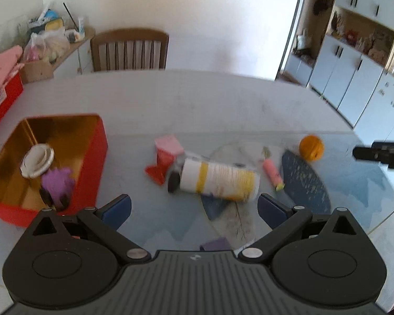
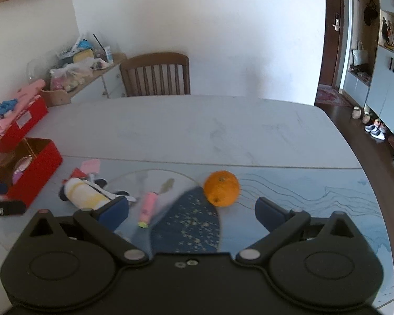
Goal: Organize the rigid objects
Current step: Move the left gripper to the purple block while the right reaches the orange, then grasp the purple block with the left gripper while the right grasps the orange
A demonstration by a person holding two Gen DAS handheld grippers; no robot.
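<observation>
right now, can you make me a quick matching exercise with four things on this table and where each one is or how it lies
Things:
1. orange
2. white and yellow bottle
3. purple toy
4. pink tube

Places or states:
A. inside the red tin
B. on its side just ahead of the open left claw
C. beyond the open right claw, at the edge of the dark blue patch
D. lying between the bottle and the dark blue patch

Pairs: 1-C, 2-B, 3-A, 4-D

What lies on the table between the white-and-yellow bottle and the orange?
A small pink tube lies between the bottle and the orange, seen in both wrist views.
</observation>
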